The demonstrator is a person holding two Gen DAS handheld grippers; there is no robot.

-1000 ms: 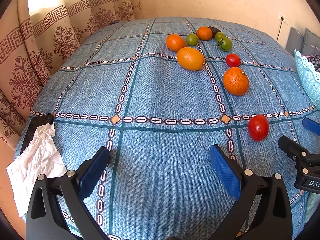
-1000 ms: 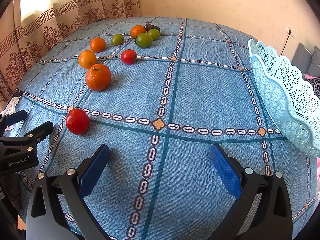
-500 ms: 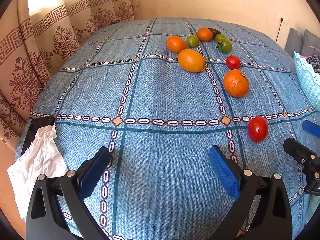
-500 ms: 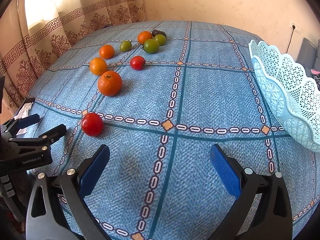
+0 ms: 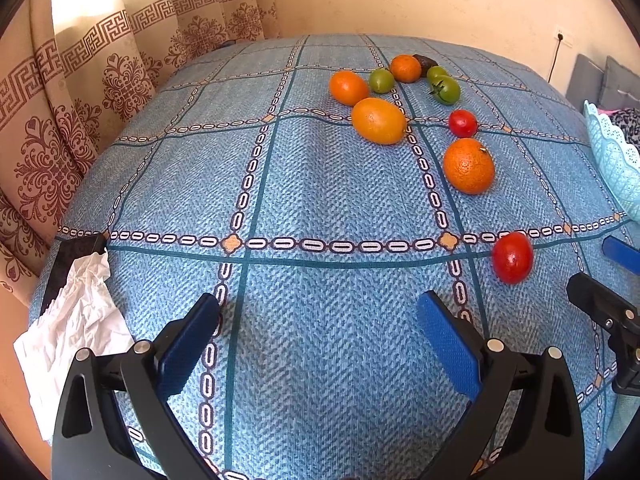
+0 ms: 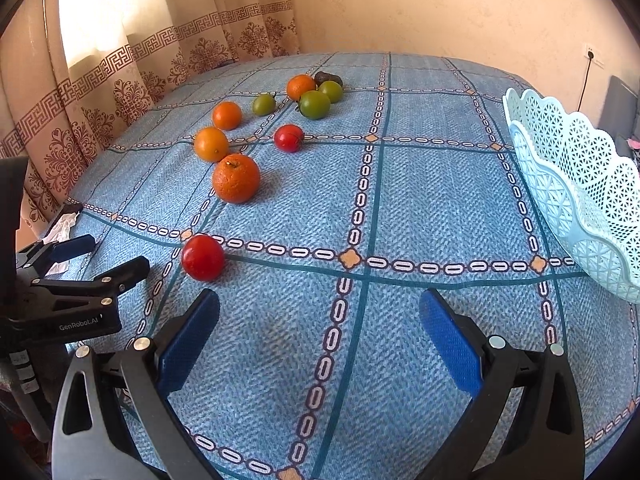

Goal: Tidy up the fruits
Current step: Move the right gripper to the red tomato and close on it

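Several fruits lie on a blue patterned tablecloth [image 5: 320, 184]. Nearest is a red tomato [image 5: 512, 257] [image 6: 203, 257], then a large orange [image 5: 469, 165] [image 6: 235, 178], a second red tomato [image 5: 463, 123] [image 6: 289, 137], more oranges [image 5: 378, 120] and green tomatoes [image 5: 445, 90] farther back. A light blue lattice basket [image 6: 580, 184] stands at the right. My left gripper [image 5: 318, 332] is open and empty, low over the cloth, with the near tomato to its right. My right gripper [image 6: 320, 328] is open and empty, with the near tomato just beyond its left finger.
Crumpled white paper [image 5: 68, 328] and a dark flat object [image 5: 70, 256] lie at the table's left edge. Patterned curtains [image 5: 80, 92] hang behind the left side. A wall socket [image 6: 592, 56] and grey cushions [image 5: 604, 80] are at the far right.
The right gripper has shifted left and pulled back, so the fruits and basket sit more to the right in its view. The left gripper has barely drifted. Both stay open.
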